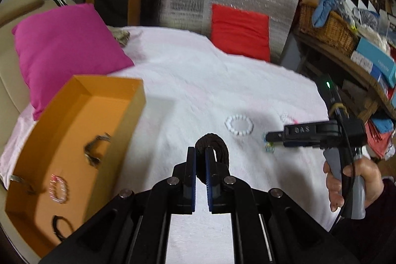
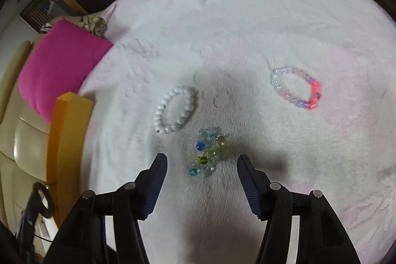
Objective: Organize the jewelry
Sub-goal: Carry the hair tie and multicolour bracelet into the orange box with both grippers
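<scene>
My left gripper (image 1: 201,152) is shut on a dark brown braided bracelet (image 1: 215,146) and holds it above the white cloth, right of the orange box (image 1: 118,125). The box holds several bracelets, one pink beaded (image 1: 59,189). My right gripper (image 2: 201,160) is open, its jaws on either side of a blue, green and clear glass bead bracelet (image 2: 208,155) lying on the cloth. A white bead bracelet (image 2: 175,109) lies left of it and a pink and red bead bracelet (image 2: 297,88) to the far right. In the left wrist view the right gripper (image 1: 268,137) shows beside the white bracelet (image 1: 239,125).
A magenta cushion (image 1: 64,41) lies behind the box and a red cushion (image 1: 240,30) at the far edge of the white cloth (image 2: 222,29). A wooden shelf with a wicker basket (image 1: 326,26) and boxes stands to the right.
</scene>
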The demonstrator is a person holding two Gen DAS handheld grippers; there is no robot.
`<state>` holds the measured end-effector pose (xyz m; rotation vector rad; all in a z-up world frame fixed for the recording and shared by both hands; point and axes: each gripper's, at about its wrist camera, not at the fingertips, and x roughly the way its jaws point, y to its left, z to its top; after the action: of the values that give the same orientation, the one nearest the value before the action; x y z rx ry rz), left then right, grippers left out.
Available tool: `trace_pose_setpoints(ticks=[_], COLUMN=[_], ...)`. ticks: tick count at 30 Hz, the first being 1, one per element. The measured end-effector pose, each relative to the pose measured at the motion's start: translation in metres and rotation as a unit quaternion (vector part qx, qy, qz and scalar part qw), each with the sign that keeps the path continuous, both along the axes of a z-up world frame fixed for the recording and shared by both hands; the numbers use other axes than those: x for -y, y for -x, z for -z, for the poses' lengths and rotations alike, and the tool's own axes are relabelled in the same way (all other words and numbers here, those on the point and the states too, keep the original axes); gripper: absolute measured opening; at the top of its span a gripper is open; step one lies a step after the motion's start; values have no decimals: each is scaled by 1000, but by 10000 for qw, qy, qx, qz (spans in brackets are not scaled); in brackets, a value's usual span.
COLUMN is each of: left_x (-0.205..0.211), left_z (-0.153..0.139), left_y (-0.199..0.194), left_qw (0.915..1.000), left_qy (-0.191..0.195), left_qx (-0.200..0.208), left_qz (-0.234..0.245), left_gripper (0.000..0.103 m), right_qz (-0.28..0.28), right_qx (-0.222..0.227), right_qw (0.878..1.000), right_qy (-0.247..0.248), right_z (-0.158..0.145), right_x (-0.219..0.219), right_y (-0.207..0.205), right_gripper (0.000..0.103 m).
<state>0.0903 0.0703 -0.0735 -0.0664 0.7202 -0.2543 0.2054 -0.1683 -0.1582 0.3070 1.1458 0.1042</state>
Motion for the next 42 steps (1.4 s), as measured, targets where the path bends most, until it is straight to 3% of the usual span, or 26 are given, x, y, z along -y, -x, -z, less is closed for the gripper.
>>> trace_pose_setpoints(ticks=[3, 4, 5, 6, 7, 11, 21, 29, 35, 42], left_x=[3, 2, 1, 0, -1, -8, -28, -93, -152, -190], left_z=[10, 8, 6, 6, 6, 10, -12, -55, -59, -29], left_y=[-5, -5, -5, -4, -4, -4, 5, 21, 36, 35], left_qw=[9998, 9998, 9999, 9999, 9998, 9995, 9986, 9947, 9901, 9879], left_qy=[78, 98, 123, 145, 172, 291, 495, 557, 124, 59], left_qx=[-191, -147, -72, -43, -25, -65, 158, 518, 516, 62], left_qz=[53, 50, 50, 57, 59, 46, -90, -695, -1298, -1548], left_gripper=[7, 7, 7, 7, 7, 7, 7, 7, 7, 7], right_qz=[-157, -240, -353, -439, -495, -312, -659, -1254, -1880, -2416], right_qx=[58, 137, 222, 322, 387, 523, 1206, 1588, 1609, 1177], right_qw=[9977, 9952, 9906, 9865, 9841, 9877, 9905, 9773, 9661, 9602], right_qy=[655, 941, 1303, 1543, 1661, 1444, -25, -625, -736, -760], right_z=[11, 12, 13, 13, 13, 3, -80, -144, -159, -133], right_x=[-21, -28, -36, -41, -44, -24, -25, -88, -166, -259], right_y=[-6, -6, -6, -5, -4, 0, 17, 13, 0, -32], right_gripper=[61, 55, 48, 27, 18, 11, 11, 11, 11, 11])
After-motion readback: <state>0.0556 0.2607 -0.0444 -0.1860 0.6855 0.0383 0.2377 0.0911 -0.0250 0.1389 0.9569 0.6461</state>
